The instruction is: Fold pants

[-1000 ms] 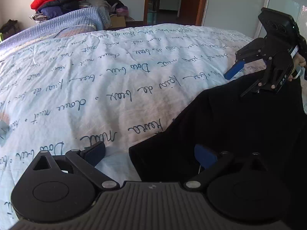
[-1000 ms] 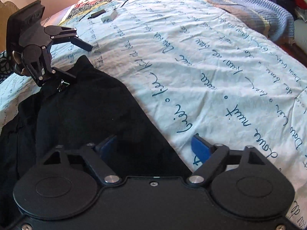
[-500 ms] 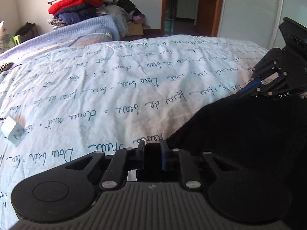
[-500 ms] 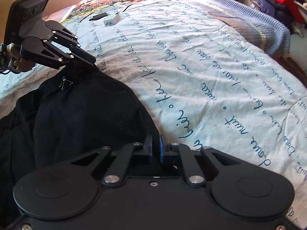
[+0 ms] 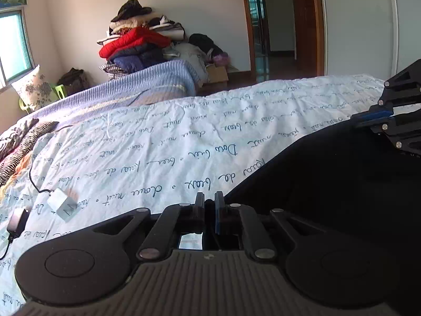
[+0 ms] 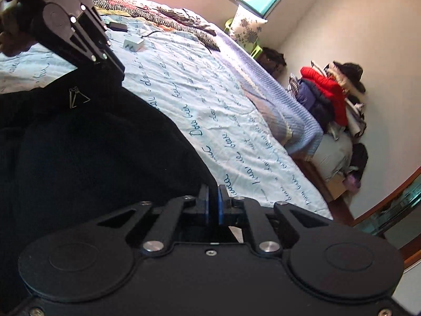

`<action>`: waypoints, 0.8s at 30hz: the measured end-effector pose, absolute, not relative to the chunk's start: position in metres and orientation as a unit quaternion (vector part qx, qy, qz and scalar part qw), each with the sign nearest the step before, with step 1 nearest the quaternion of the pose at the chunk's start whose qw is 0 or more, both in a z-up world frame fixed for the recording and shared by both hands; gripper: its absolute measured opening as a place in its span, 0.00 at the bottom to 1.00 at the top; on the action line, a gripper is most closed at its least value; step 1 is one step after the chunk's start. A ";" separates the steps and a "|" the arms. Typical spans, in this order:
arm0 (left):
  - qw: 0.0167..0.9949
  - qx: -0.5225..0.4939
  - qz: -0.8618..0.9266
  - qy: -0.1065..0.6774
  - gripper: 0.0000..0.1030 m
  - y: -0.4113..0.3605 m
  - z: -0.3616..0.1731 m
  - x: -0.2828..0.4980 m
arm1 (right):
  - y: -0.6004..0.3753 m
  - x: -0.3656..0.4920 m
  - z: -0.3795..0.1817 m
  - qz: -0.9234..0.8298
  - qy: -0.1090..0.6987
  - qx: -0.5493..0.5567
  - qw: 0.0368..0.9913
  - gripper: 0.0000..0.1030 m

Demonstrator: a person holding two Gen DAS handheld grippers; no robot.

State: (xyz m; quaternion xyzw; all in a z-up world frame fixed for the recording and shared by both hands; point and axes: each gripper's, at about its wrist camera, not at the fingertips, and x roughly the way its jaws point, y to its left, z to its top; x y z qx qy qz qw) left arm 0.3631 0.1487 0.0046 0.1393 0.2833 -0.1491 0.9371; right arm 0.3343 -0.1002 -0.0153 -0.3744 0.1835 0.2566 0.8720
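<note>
A: Where did the pants lie?
B: On the bed, their edge stretched between both grippers.
A: The jaws?
B: Left gripper and right gripper each pinched black cloth, having just closed.

The pants lie on the bed, over its near right part in the left wrist view, with one edge between the closed fingers of the left claw at the near edge and another part pinched by the right claw farther right. In the right wrist view the pants spread left of the right claw, and the left claw grips them farther back. A small box and a cable rest on the bed to the left. Beyond the bed's far edge a pile of clothes stands against the wall, a doorway to its right.
</note>
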 end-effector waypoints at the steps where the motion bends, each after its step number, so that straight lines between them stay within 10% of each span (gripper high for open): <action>1: 0.939 0.142 -0.147 0.276 0.11 0.149 0.010 0.354 | -0.101 0.323 -0.012 0.258 0.175 -0.378 0.872 0.06; 11: 0.952 0.130 -0.182 0.208 0.09 0.149 0.055 0.223 | -0.120 0.198 0.011 0.279 0.140 -0.385 0.869 0.06; 24: 0.932 0.110 -0.175 0.297 0.07 0.177 -0.013 0.108 | -0.097 0.075 -0.043 0.368 0.206 -0.388 0.819 0.06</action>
